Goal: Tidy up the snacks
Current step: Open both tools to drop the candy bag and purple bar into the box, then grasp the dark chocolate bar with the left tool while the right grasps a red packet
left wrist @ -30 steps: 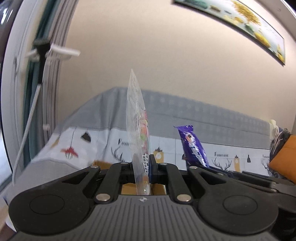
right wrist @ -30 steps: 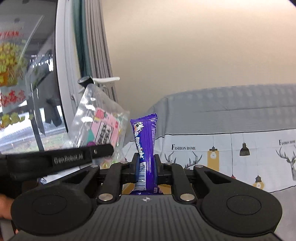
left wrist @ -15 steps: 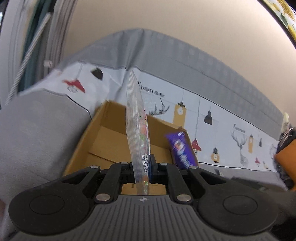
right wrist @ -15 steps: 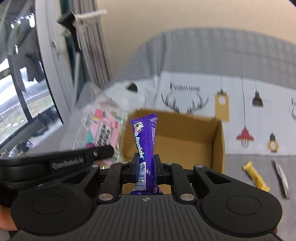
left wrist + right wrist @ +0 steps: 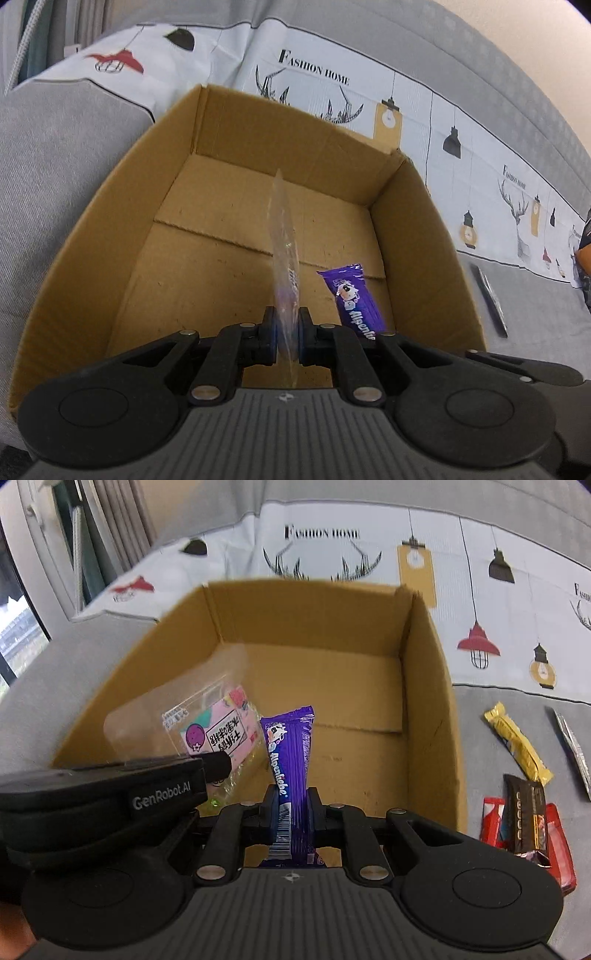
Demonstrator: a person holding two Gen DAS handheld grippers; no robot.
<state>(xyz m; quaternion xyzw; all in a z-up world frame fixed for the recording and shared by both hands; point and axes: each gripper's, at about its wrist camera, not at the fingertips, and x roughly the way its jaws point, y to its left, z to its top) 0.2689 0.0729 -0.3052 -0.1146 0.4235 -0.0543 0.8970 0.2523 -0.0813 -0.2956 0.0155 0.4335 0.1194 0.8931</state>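
An open cardboard box (image 5: 110, 206) (image 5: 432, 686) sits on a grey sofa. My left gripper (image 5: 283, 332) is shut on a clear candy bag (image 5: 282, 240), seen edge-on above the box floor; the bag's pink label (image 5: 218, 734) shows in the right wrist view. My right gripper (image 5: 291, 808) is shut on a purple Alpenliebe bar (image 5: 291, 753), held over the box's near edge; the bar also shows in the left wrist view (image 5: 352, 299). The left gripper body (image 5: 110, 797) lies just left of the right one.
Right of the box on the sofa lie a yellow bar (image 5: 517, 746), a silver stick (image 5: 572, 753) (image 5: 489, 299), a dark packet (image 5: 526, 816) and red packets (image 5: 493, 823). A printed cover (image 5: 480, 590) drapes the sofa back. A window and curtain (image 5: 85, 554) are at left.
Both grippers have tipped down from facing the wall and moved over the box, still holding their snacks. The box now fills both views.
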